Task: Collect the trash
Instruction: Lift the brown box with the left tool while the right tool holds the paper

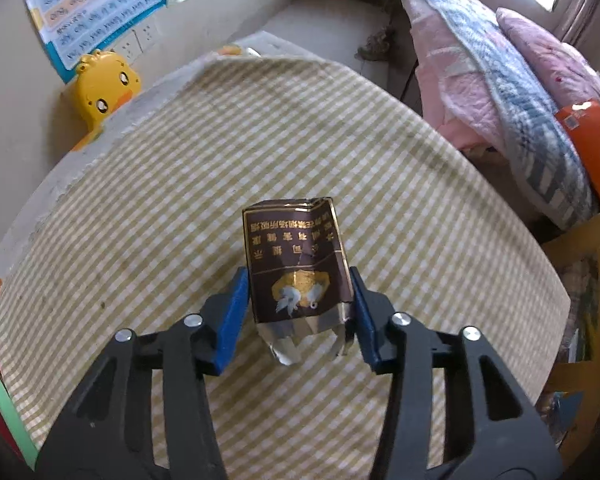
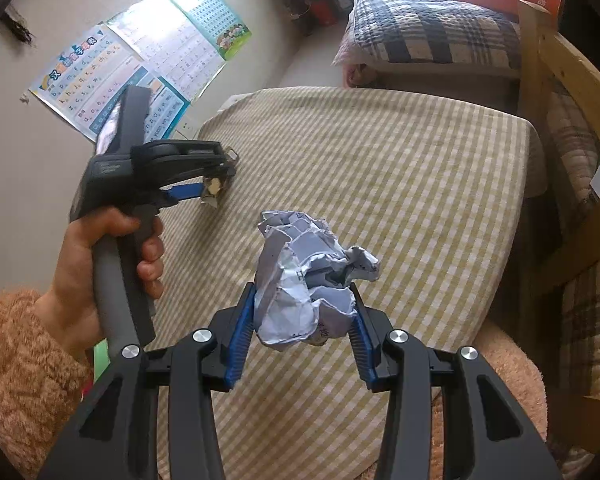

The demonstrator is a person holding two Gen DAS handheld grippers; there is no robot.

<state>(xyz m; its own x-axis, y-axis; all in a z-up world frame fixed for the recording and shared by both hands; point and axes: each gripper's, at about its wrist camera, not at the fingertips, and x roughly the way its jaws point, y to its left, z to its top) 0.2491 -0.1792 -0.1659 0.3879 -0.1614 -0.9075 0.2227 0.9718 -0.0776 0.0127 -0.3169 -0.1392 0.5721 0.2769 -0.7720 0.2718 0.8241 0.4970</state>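
Observation:
A crushed dark brown cigarette pack (image 1: 296, 256) with gold print and torn silver foil at its near end sits between the blue pads of my left gripper (image 1: 299, 280). The pads press its two sides, just above the checked tablecloth (image 1: 300, 140). In the right wrist view the left gripper (image 2: 214, 190) is at the left of the table, foil showing at its tip, held by a hand (image 2: 100, 264). My right gripper (image 2: 303, 296) is shut on a crumpled white paper ball (image 2: 308, 276), held over the cloth (image 2: 380, 160).
A yellow duck toy (image 1: 102, 92) leans at the table's far left edge below wall posters (image 1: 96, 4). A bed with pink and plaid quilts (image 1: 500, 92) and an orange box (image 1: 596, 144) stands to the right. A wooden bed frame (image 2: 560, 80) borders the table.

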